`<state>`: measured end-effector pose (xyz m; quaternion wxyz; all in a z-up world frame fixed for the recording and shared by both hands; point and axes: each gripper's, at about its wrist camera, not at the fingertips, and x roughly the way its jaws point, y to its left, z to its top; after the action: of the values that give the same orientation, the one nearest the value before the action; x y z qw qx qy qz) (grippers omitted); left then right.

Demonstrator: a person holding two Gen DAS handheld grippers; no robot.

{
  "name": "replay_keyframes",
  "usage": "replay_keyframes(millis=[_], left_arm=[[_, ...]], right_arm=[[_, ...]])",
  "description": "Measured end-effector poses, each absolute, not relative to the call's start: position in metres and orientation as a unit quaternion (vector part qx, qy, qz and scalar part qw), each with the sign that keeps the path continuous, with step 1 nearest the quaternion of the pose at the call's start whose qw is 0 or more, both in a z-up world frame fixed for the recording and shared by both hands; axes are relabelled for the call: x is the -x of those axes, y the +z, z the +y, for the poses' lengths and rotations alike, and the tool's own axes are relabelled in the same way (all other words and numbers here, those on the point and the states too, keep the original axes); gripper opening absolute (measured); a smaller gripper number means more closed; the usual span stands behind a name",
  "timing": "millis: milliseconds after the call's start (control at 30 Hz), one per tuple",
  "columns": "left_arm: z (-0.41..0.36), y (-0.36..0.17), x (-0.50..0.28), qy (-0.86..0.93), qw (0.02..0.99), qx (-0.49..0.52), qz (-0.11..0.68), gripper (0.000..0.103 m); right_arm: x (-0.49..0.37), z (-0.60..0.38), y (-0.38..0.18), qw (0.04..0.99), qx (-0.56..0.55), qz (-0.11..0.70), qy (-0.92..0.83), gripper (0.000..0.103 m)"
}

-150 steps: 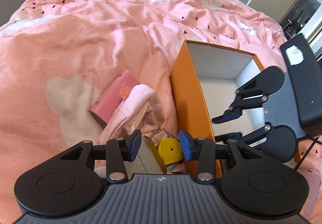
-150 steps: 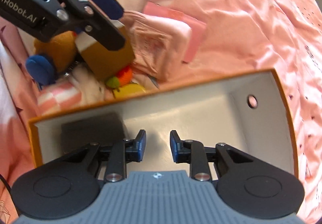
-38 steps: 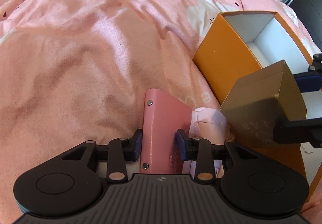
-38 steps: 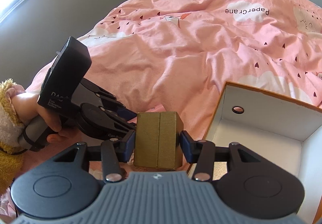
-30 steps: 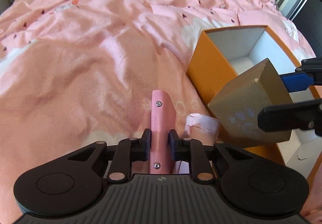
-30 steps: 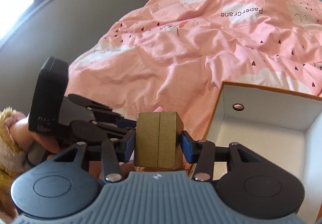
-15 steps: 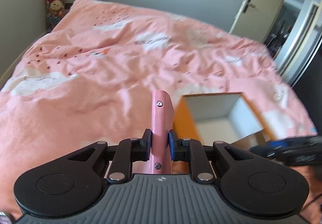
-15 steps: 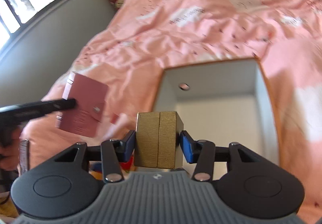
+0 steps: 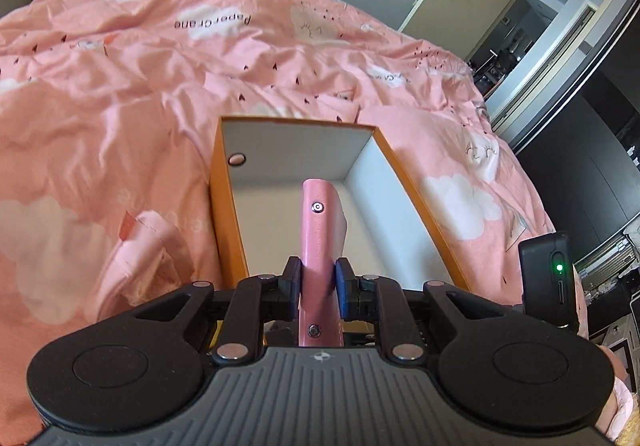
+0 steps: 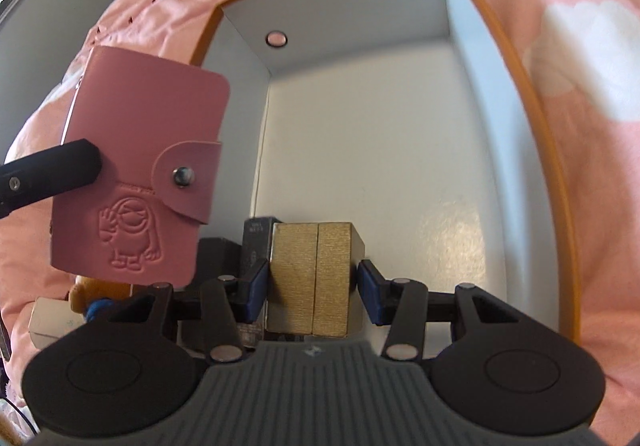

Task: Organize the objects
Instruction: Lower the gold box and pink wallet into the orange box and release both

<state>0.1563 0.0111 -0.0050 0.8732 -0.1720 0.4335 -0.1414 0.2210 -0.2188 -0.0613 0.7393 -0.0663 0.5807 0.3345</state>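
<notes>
My left gripper (image 9: 318, 282) is clamped on a pink wallet (image 9: 320, 230), held edge-on in the air over the open orange box (image 9: 224, 213) on the pink bedspread (image 9: 120, 85). My right gripper (image 10: 312, 288) pinches a gold box (image 10: 314, 278) low inside that orange box's near end, beside a dark item (image 10: 256, 238).

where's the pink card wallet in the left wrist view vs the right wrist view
Left wrist: pink card wallet at centre, edge-on, clamped in the left tongs.
Right wrist: at left, its snap-flap face showing, held up beside the box.
Shared landmark: the round hole in the orange box wall.
</notes>
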Motion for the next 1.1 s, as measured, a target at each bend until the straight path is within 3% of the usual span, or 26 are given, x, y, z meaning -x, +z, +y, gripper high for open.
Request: replay_keyframes(millis=[300,400,633,867,900,1033,1100], left_arm=[[0.004,-0.015,-0.161,-0.132,0.869,0.171,0.445,0.02],[0.002,-0.017,-0.163,-0.134,0.866,0.172,0.449,0.02],[-0.003,-0.023,-0.17,-0.145,0.853,0.186,0.465,0.02],[-0.033,-0.025,-0.179,-0.169,0.836,0.205,0.48,0.02],[-0.039,-0.027,-0.181,-0.172,0.833,0.205,0.485,0.02],[-0.058,-0.038,-0.186,-0.171,0.817,0.199,0.514,0.02],[-0.06,-0.045,-0.188,-0.171,0.803,0.21,0.531,0.02]], right_arm=[[-0.226,-0.209,-0.074,0.697,0.087,0.624,0.342,0.05],[-0.229,-0.206,-0.077,0.668,0.087,0.651,0.348,0.055],[-0.223,-0.203,-0.073,0.654,0.111,0.651,0.368,0.054],[-0.214,-0.219,-0.016,0.729,0.234,0.536,0.355,0.054],[-0.217,-0.219,-0.012,0.739,0.258,0.517,0.346,0.053],[-0.225,-0.221,-0.01,0.745,0.33,0.462,0.35,0.027],[-0.226,-0.229,-0.014,0.727,0.353,0.435,0.397,0.027]])
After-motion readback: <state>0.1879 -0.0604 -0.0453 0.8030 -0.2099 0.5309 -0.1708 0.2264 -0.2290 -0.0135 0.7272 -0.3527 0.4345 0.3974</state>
